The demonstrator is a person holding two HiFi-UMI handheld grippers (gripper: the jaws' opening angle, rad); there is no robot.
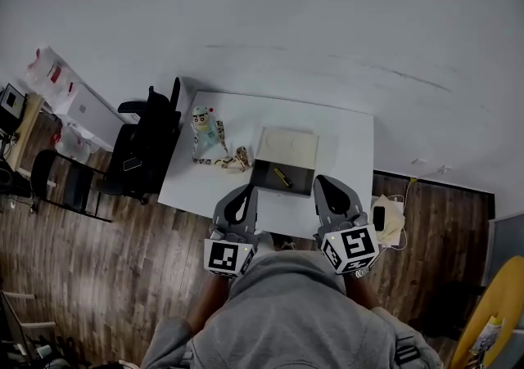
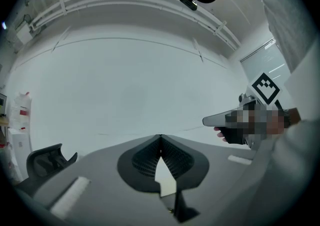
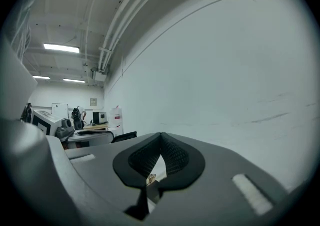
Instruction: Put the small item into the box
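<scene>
White table sits against a pale wall, on a wood floor. On it is an open box, its cream lid on the far side. A small yellow item lies in the dark tray. A toy is left of the box. The left gripper and right gripper hover over the table's near edge, each with jaws together and empty.

1. Tabletop: plain white.
2. Box: dark inside, with a cream lid.
3. Small item: yellow.
4. Left gripper and right gripper: grey, with black-and-white square markers.
5. Chair: black.
6. Floor: brown wood grain.
</scene>
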